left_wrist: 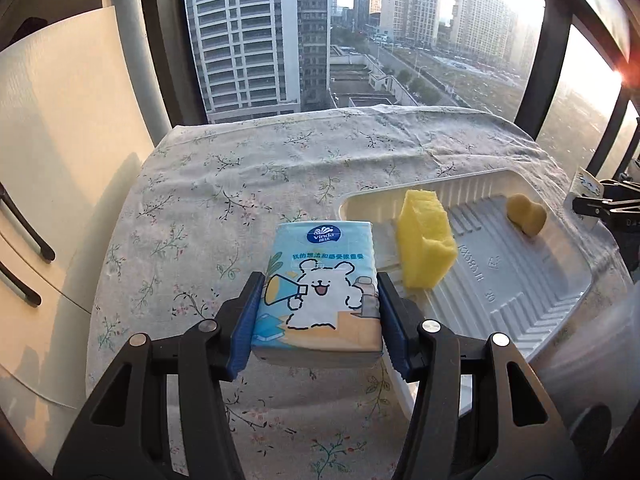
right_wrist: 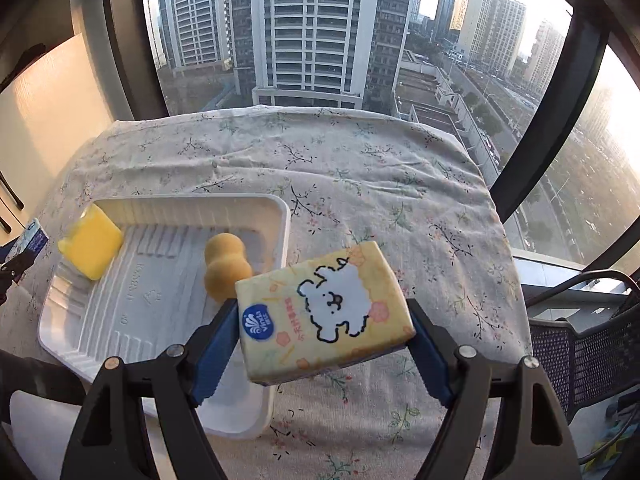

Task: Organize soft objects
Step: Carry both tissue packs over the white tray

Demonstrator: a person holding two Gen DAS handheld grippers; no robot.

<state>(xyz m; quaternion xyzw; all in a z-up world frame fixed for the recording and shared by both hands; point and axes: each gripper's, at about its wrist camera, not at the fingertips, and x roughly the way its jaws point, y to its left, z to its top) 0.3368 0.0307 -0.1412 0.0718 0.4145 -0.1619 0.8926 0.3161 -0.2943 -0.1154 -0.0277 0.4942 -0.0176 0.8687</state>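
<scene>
Two tissue packs are in hand, one per tool. Seen from the left wrist, the left gripper (left_wrist: 316, 312) is clamped on the blue tissue pack (left_wrist: 318, 288), its blue pads pressing both long sides, the pack sticking out ahead of the fingers above the floral tablecloth (left_wrist: 224, 184). Ahead and to the right of this tool lies the white tray (left_wrist: 520, 304), with the yellow sponge (left_wrist: 426, 240) leaning near its close corner and the small round sponge (left_wrist: 526, 214) farther off toward the tray's far side. Seen from the right wrist, the right gripper (right_wrist: 322, 344) grasps the yellow tissue pack (right_wrist: 324, 312), which sits skewed between the pads, one corner tipped up and away. The tray (right_wrist: 168, 320) is ahead and to the left of this tool; the yellow sponge (right_wrist: 90, 242) rests against its far left wall and the round sponge (right_wrist: 226, 266) sits just beyond the left finger. The step in hand appears to be carrying both packs to the tray. To do it well, bring each pack over bare ribbed floor, clear of the sponges, lower it flat, and level the skewed yellow pack before letting go, so it does not topple onto the rim.
</scene>
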